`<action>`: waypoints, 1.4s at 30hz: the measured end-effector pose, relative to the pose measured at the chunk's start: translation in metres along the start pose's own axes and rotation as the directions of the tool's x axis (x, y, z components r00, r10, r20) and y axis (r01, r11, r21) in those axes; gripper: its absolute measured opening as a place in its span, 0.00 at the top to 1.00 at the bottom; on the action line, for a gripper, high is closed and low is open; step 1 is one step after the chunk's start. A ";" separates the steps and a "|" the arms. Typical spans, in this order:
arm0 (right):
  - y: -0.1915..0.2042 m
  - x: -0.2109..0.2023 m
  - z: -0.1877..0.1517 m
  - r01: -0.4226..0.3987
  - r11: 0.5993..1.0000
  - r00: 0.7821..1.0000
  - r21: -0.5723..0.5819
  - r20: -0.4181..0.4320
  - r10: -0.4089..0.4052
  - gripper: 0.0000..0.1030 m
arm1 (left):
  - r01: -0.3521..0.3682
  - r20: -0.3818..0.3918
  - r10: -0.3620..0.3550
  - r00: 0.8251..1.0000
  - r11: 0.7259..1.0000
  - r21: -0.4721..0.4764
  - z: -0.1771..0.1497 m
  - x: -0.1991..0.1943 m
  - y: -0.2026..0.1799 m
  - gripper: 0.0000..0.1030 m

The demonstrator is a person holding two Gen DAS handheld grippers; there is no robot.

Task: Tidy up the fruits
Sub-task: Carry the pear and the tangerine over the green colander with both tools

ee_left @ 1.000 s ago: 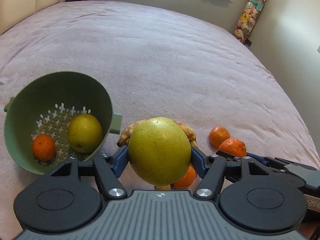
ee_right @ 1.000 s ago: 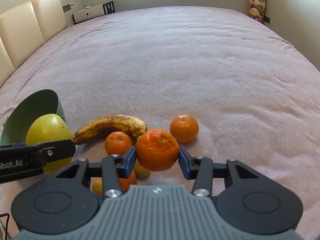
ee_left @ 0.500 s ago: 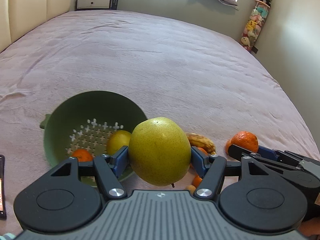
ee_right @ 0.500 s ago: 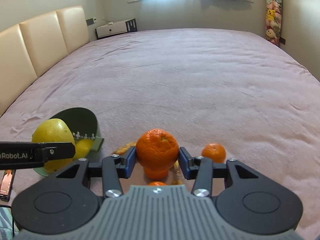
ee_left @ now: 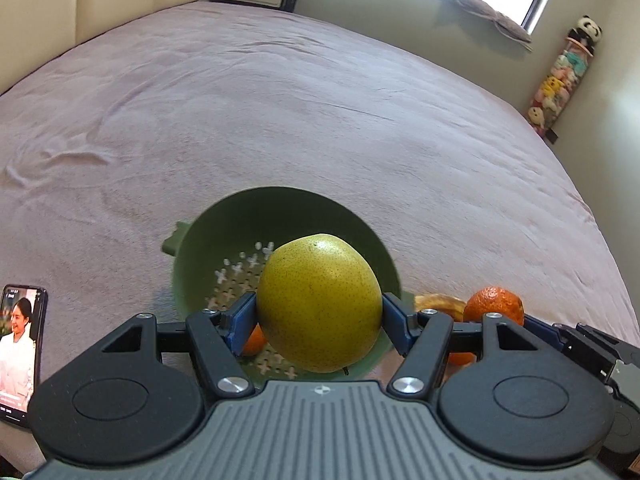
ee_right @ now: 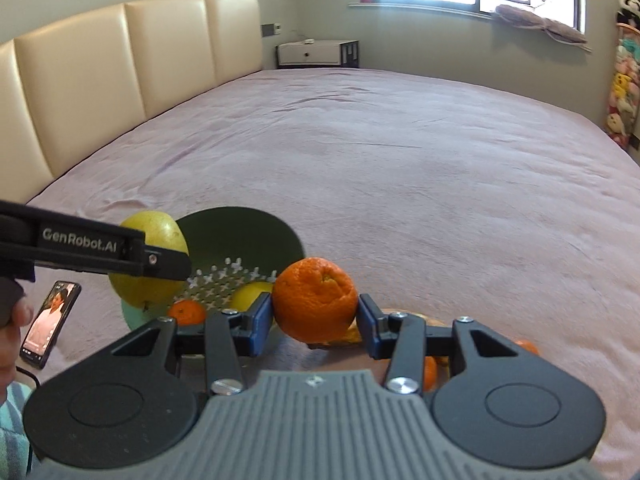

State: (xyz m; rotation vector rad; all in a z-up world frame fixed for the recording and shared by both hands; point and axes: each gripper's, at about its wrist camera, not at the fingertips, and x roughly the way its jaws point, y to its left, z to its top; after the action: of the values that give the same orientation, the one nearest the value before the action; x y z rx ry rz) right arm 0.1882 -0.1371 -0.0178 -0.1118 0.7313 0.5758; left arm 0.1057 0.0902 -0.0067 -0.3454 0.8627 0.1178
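Note:
My left gripper (ee_left: pixel 319 320) is shut on a big yellow-green pear (ee_left: pixel 318 302), held just above the near side of a green colander (ee_left: pixel 224 236) on the bed. A small orange (ee_left: pixel 254 340) peeks out inside the colander under the pear. My right gripper (ee_right: pixel 314 320) is shut on an orange (ee_right: pixel 315 299), right of the colander (ee_right: pixel 248 236). Inside it lie a small orange (ee_right: pixel 187 312) and a yellow fruit (ee_right: pixel 250 296). The left gripper's finger (ee_right: pixel 92 246) and its pear (ee_right: pixel 158 232) show at left. A banana (ee_left: pixel 440 304) and more oranges (ee_left: pixel 494 302) lie right of the colander.
A phone (ee_left: pixel 18 352) with a lit screen lies on the pink blanket (ee_left: pixel 320 120) left of the colander. A padded headboard (ee_right: pixel 120 80) runs along the left, a nightstand (ee_right: pixel 316 53) stands in the far corner, and plush toys (ee_left: pixel 560 80) hang on the right wall.
Both grippers rose and swung left toward the colander with their fruit. The colander now sits right under the left gripper's pear, and the loose fruit pile has slid to the lower right.

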 end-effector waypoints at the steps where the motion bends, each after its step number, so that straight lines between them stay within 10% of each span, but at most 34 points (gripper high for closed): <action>1: 0.003 0.004 0.001 -0.008 1.000 1.000 -0.010 -0.007 0.008 0.58 | -0.003 -0.003 0.003 1.000 1.000 -0.009 0.001 0.002 0.005 0.27; 21: 0.051 0.081 0.018 -0.131 0.971 0.987 -0.198 -0.113 0.110 0.58 | -0.042 -0.061 0.041 0.997 0.999 -0.026 0.013 0.058 0.046 0.27; 42: 0.040 0.111 0.023 -0.064 0.967 0.994 -0.248 -0.101 0.039 0.58 | -0.143 -0.117 0.154 0.981 0.985 0.099 0.017 0.103 0.031 0.26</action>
State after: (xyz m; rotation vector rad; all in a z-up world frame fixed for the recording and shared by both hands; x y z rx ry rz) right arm 0.2470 -0.0454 -0.0696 -0.3579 0.7535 0.7153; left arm 0.1774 0.1214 -0.0830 -0.2048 1.0135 0.1968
